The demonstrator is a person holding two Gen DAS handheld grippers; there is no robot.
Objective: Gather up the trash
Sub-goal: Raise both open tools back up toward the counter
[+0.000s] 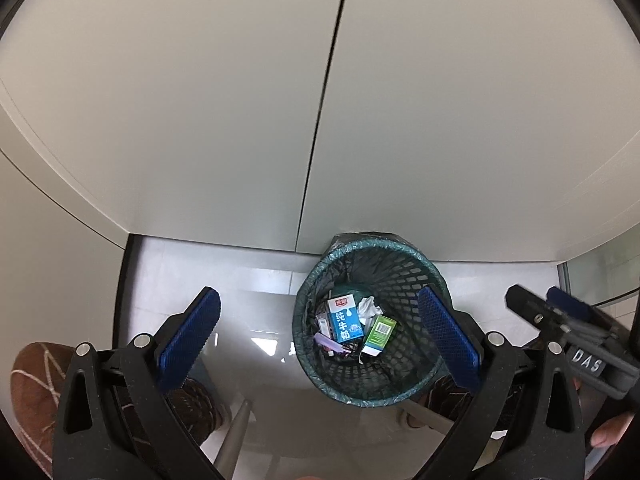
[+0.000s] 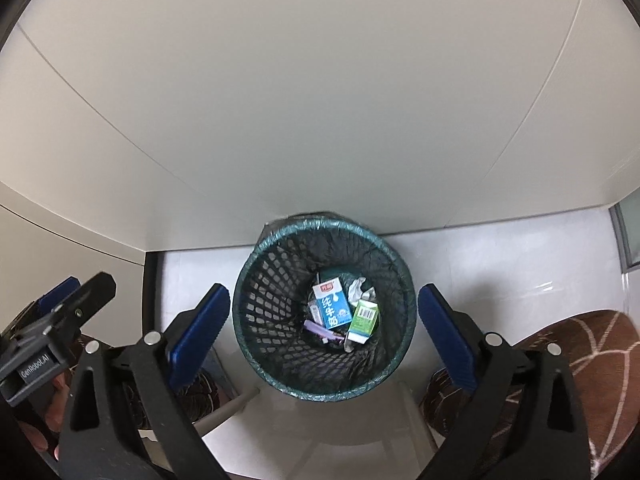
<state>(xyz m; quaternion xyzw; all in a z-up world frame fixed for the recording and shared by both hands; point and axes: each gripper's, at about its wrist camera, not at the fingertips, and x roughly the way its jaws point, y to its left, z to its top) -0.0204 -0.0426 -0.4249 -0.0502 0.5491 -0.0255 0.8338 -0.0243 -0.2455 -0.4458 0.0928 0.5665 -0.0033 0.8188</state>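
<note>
We are holding both grippers above the mesh wastebasket, pointing steeply down into it, so that anything let go drops inside rather than on the pale floor. The right gripper is standing with its jaws spread wide and nothing between them; the left gripper is likewise gaping and empty. The trash is lying at the bottom of the bin: a blue milk carton, a green carton just beside it, crumpled white paper, and a purple item we are guessing is a wrapper. The basket, lined with a dark bag, is sitting against the wall, out of the way.
</note>
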